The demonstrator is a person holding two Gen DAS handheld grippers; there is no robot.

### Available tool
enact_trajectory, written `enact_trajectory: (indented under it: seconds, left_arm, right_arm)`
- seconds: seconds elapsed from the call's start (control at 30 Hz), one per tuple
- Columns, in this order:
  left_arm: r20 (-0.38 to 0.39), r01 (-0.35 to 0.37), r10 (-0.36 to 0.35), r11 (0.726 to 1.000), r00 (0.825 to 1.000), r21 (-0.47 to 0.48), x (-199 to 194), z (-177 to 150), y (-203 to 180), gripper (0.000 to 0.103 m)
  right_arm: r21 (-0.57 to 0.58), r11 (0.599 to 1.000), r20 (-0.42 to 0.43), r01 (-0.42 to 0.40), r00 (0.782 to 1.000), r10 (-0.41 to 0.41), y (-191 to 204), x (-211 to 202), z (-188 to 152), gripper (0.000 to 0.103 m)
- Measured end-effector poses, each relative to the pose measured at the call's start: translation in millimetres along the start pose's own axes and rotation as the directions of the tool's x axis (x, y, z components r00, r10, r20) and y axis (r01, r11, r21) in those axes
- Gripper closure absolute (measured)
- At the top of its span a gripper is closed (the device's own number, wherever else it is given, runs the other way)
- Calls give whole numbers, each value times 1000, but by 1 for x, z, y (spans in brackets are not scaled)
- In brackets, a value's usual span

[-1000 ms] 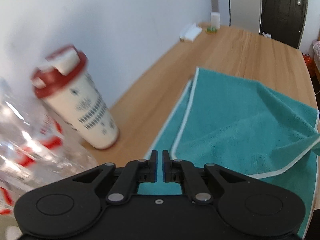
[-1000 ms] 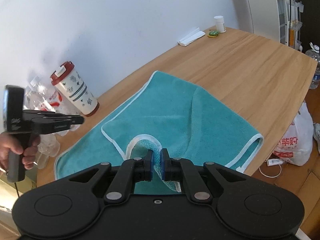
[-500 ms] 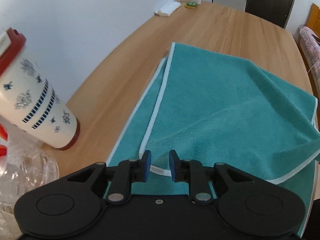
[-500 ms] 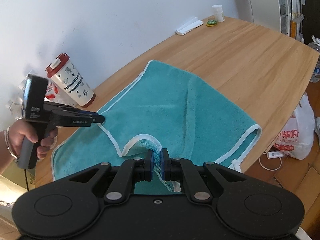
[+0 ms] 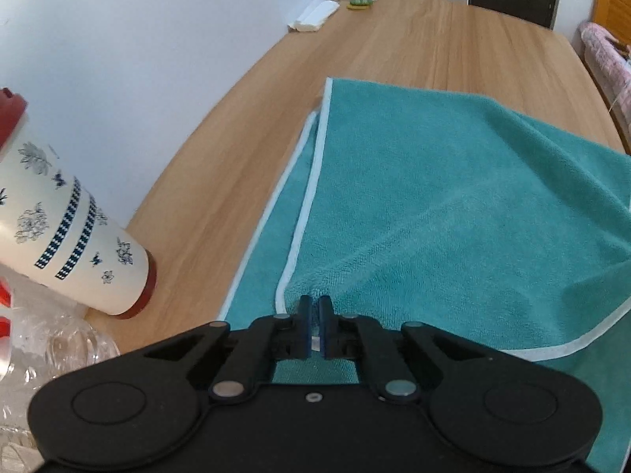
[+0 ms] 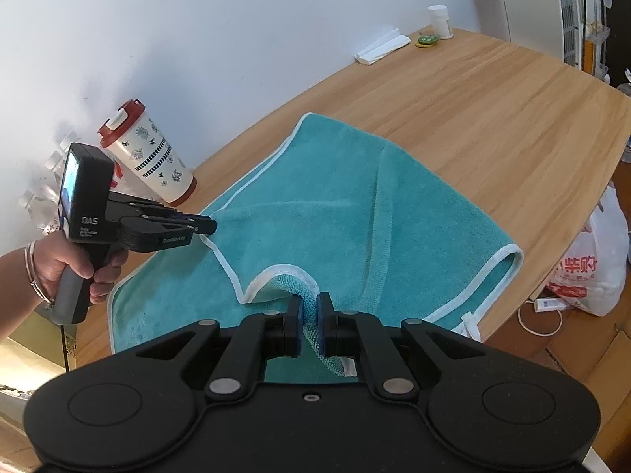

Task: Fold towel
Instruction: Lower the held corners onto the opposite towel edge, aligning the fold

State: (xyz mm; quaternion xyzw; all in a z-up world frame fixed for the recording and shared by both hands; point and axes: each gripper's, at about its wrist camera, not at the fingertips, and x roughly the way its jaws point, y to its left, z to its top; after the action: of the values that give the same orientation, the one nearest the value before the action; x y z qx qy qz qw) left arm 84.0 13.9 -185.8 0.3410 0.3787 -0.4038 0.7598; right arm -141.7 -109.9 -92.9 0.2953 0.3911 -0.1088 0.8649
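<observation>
I hold both upper-layer corners of the towel (image 6: 335,213) pinched: left gripper (image 5: 314,307), right gripper (image 6: 310,307). The held edge spans between them; unfolded cloth lies ahead.

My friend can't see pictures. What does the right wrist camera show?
A teal towel lies half folded on a wooden table, and the right gripper pinches its white-trimmed edge. A hand holds the left gripper at another towel corner, beside a red-lidded cup by the wall.
</observation>
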Motion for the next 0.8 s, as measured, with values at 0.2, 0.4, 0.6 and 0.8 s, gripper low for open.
enact_trajectory:
  seconds: [0.2,0.4,0.6,0.8]
  left_arm:
    - [32,-39,39,999,999,-8,-21,6,6,101]
    - [41,-90,91,996,995,-16,-40,3,11,101]
    - [35,-137,138,990,990,-35,-56,-7,15,101]
    - [20,-183,185,981,983,-68,-74,-15,16,101]
  right_arm:
    - [-42,997,-9,-60,998,60,8,-5,2,96]
    - [-93,987,-29,-131,991,129,23,-11,-2,96]
    - [-120,978,-57,-172,984,166,33,-13,-5,96]
    - [-106,970,-109,-217,973,205,36,-7,2,96]
